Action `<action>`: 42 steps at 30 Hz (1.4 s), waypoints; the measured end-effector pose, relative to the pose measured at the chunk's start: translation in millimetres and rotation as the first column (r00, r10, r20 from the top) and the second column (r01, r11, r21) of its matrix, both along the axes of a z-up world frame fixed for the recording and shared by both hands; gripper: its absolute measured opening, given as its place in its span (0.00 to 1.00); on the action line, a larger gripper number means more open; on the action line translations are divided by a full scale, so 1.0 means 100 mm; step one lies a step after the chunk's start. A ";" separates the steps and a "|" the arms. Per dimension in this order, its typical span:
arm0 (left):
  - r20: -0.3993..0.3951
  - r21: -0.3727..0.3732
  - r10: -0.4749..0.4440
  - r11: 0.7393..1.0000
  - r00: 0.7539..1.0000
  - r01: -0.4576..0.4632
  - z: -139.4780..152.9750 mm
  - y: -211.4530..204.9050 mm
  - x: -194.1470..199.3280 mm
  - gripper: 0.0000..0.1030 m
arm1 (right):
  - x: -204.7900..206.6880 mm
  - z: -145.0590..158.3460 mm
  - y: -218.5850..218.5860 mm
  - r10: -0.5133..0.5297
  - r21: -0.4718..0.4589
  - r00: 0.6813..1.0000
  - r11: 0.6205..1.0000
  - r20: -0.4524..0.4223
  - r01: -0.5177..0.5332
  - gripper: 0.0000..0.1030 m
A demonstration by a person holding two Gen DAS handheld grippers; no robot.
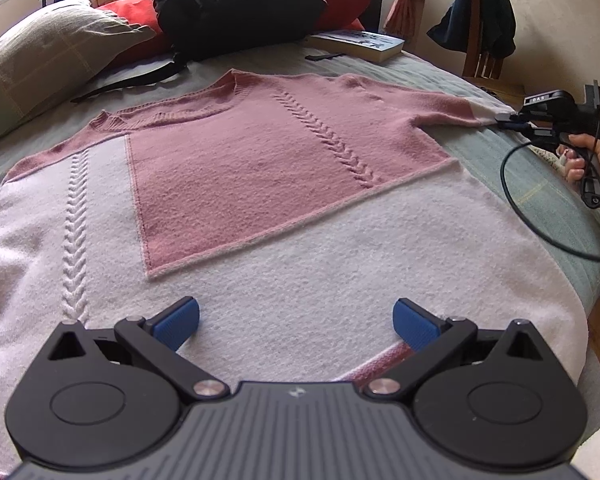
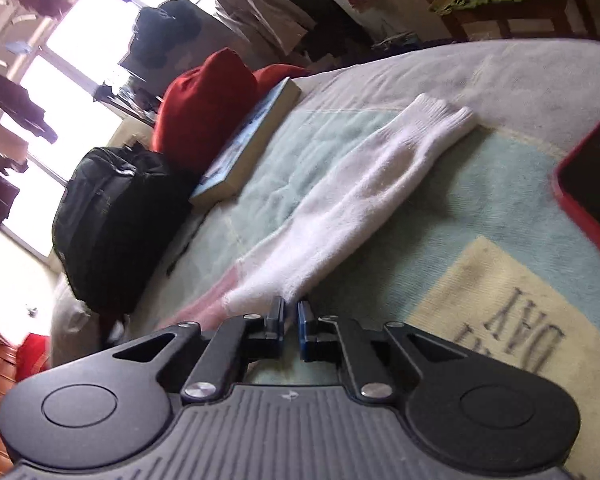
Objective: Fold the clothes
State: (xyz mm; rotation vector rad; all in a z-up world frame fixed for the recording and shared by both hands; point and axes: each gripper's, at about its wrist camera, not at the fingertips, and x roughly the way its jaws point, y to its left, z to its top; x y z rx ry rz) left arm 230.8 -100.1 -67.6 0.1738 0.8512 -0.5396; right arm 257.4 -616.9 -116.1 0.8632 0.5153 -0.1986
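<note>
The sweater (image 1: 260,168) is fuzzy knitted wool-like cloth, pink and white, with raised cable braids. The bedspread (image 2: 440,208) is matt quilted cloth. The backpack (image 2: 112,220) is slightly shiny black woven fabric. The left gripper (image 1: 296,322) has matt black plastic, ribbed blue pads (image 1: 178,326) and polished metal pins.

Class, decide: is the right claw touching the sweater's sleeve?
Touching. In the right wrist view, the right claw has its jaws shut on the edge of the white sleeve; the left wrist view shows the same pinch.
</note>
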 end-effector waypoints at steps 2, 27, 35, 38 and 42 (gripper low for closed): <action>0.002 -0.003 0.001 1.000 1.000 -0.001 0.01 0.00 0.00 0.99 | -0.03 0.11 0.08 -0.017 -0.085 0.999 0.996 -0.041 0.014 0.17; 0.002 0.009 0.006 1.000 1.000 -0.006 -0.02 -0.05 0.00 0.99 | 0.98 0.43 -0.05 0.125 -0.268 0.937 0.939 -0.325 -0.218 0.84; 0.016 0.013 -0.004 1.000 1.000 0.004 0.06 -0.11 -0.02 0.99 | 0.97 0.65 0.06 0.279 -0.114 0.944 0.947 -0.173 -0.301 0.90; 0.020 0.013 -0.012 1.000 1.000 0.012 0.09 -0.14 -0.04 0.99 | 1.21 0.65 0.46 0.415 -0.059 0.902 0.904 -0.120 -0.424 0.91; 0.019 0.026 -0.013 1.000 1.000 0.013 0.09 -0.16 -0.04 0.99 | 1.49 0.48 0.81 0.489 0.004 0.866 0.871 -0.104 -0.491 0.91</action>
